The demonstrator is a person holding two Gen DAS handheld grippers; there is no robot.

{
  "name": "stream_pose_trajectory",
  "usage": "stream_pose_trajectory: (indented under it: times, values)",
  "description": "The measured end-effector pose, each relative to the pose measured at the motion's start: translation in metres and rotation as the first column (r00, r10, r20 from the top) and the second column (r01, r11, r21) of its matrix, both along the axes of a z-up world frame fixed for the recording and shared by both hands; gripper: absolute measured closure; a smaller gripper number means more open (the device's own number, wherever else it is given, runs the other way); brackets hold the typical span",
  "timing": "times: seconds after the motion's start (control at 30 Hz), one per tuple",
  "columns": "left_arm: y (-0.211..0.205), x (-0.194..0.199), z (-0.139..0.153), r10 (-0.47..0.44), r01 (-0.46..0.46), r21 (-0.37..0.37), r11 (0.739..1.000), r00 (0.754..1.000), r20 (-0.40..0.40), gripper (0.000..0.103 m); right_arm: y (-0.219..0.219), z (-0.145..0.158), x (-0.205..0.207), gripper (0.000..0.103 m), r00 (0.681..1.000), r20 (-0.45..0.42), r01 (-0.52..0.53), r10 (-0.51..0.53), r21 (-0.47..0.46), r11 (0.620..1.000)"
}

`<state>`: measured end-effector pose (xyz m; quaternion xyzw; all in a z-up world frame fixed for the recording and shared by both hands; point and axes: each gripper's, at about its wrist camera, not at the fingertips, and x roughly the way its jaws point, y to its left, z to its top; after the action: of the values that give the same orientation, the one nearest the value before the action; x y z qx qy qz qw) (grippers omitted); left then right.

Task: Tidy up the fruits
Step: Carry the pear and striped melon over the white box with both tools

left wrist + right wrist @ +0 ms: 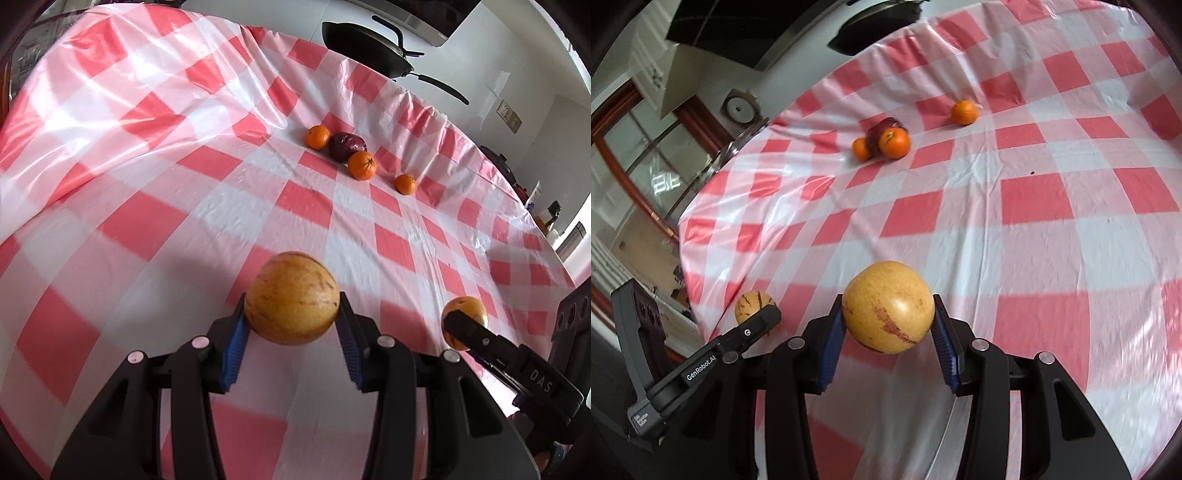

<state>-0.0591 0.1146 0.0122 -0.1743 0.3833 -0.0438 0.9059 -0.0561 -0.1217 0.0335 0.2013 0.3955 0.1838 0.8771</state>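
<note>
My left gripper (293,319) is shut on a yellow streaked melon (291,297) and holds it above the checked tablecloth (184,192). My right gripper (888,321) is shut on a second yellow melon (888,306). Each gripper also shows in the other's view, the right one with its melon (463,314), the left one with its melon (751,301). Far off lie three oranges (317,137) (362,165) (405,184) and a dark purple fruit (347,146). They show in the right wrist view too: oranges (964,112) (894,142) (861,148), purple fruit (882,129).
A black pan (369,44) with a long handle sits beyond the table's far edge. Bottles and small items (546,214) stand at the far right. A glass door (646,147) and the table's left edge (698,229) show in the right wrist view.
</note>
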Motion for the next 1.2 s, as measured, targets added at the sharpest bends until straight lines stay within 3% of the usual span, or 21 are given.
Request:
stream_pose_trajectory:
  times: [0.57,0.7,0.8,1.0,1.2]
  values:
    - [0.046,-0.073,0.001,0.017,-0.016,-0.075,0.997,1.0,0.015,0.058,0.057,0.003,-0.066,0.058,0.98,0.009,-0.195,0.197,-0.106,0.975]
    - [0.069,-0.097,0.001,0.043,-0.042,-0.046,0.998,0.998,0.034,0.058,0.075,0.003,-0.073,0.058,0.969,0.007,-0.243,0.246,-0.131,0.961]
    - [0.088,-0.125,0.005,0.076,-0.073,-0.031,0.997,0.993,0.09,0.058,0.088,0.005,-0.078,0.058,0.96,0.026,-0.273,0.279,-0.134,0.953]
    - [0.129,-0.187,0.008,0.16,-0.172,0.049,0.984,0.971,0.179,0.057,0.135,0.012,-0.1,0.058,0.907,0.078,-0.395,0.413,-0.175,0.902]
    - [0.177,-0.253,0.002,0.275,-0.282,0.003,0.959,0.936,0.218,0.057,0.197,0.014,-0.131,0.058,0.813,0.09,-0.55,0.576,-0.205,0.809]
